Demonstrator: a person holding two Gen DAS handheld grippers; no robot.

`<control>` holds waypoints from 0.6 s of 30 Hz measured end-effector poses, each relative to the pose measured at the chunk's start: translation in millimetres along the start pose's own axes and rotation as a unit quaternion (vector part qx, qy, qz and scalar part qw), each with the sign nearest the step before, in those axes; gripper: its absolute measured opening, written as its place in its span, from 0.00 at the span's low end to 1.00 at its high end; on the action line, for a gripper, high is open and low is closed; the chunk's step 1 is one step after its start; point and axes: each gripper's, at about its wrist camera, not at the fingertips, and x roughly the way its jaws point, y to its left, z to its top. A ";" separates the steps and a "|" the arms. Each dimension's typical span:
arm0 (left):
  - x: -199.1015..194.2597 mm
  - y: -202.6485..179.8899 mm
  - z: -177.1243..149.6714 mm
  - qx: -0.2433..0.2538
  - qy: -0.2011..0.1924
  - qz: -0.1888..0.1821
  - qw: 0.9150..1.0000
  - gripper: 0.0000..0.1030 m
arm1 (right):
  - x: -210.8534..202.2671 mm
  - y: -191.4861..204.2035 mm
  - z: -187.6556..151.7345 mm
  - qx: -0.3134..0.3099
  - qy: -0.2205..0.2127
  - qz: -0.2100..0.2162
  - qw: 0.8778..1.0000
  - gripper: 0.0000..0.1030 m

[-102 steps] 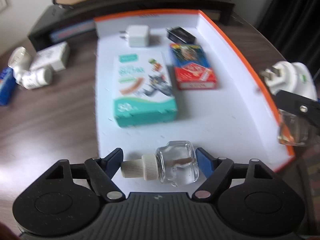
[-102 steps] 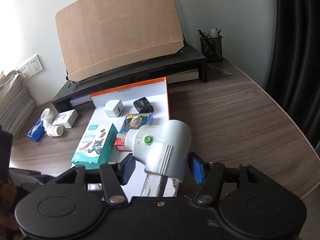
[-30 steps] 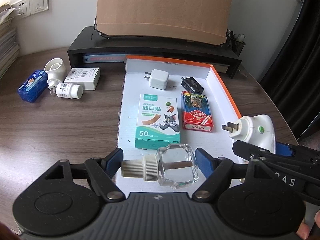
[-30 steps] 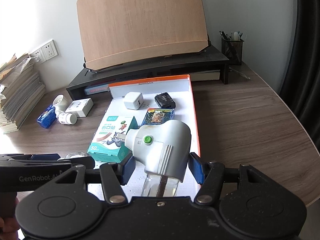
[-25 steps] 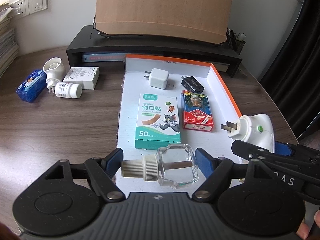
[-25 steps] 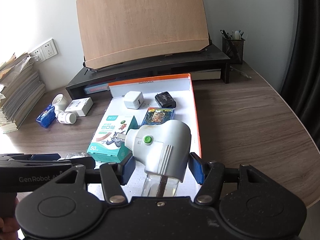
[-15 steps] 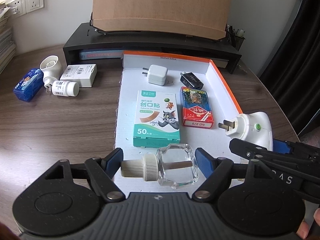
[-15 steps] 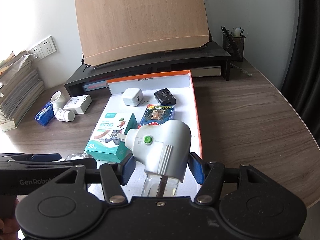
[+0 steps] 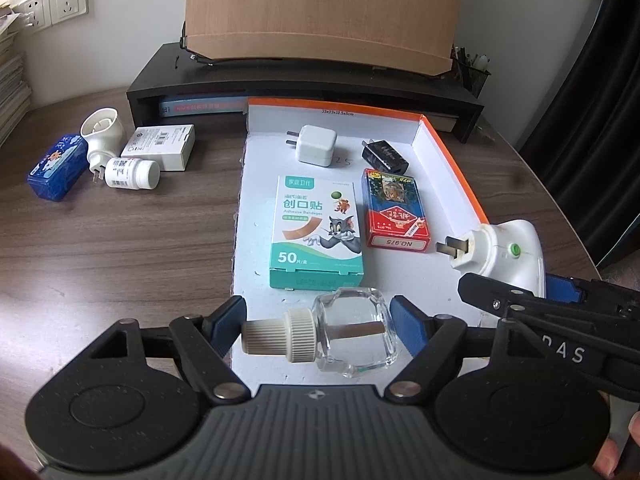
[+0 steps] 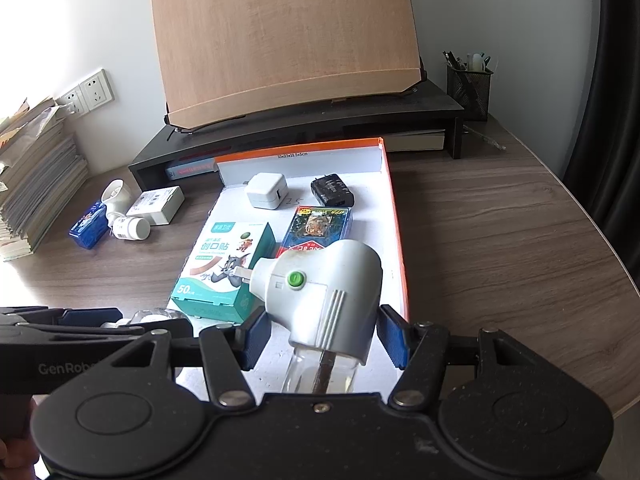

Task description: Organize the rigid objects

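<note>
The teal bandage box [image 9: 316,236] in the middle of the orange-edged tray [image 9: 452,160] reads "创口贴", "Adhesive Bandages" and "50". Just right of it, the red card pack [image 9: 394,214] shows "NO.975". Behind both, the tray's back wall carries "33x23x12.5x5cm", and "GenRobot" partly shows on the left gripper [image 10: 60,364].

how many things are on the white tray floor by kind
chargers: 2, white and black
boxes: 2, bandage box and card pack
total: 4
</note>
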 end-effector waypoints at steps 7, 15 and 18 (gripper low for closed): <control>0.1 1.2 -0.4 -0.001 0.001 -0.001 1.000 0.78 | 1.1 -0.4 0.0 -0.002 0.002 0.001 1.000 0.69; 0.5 0.0 -2.8 0.000 0.003 -0.002 1.000 0.78 | 0.4 -1.2 -1.0 -0.001 0.002 0.000 1.000 0.69; 0.4 0.2 -3.1 0.000 0.004 -0.002 1.000 0.78 | 0.2 -1.1 -2.0 0.000 0.002 -0.001 1.000 0.69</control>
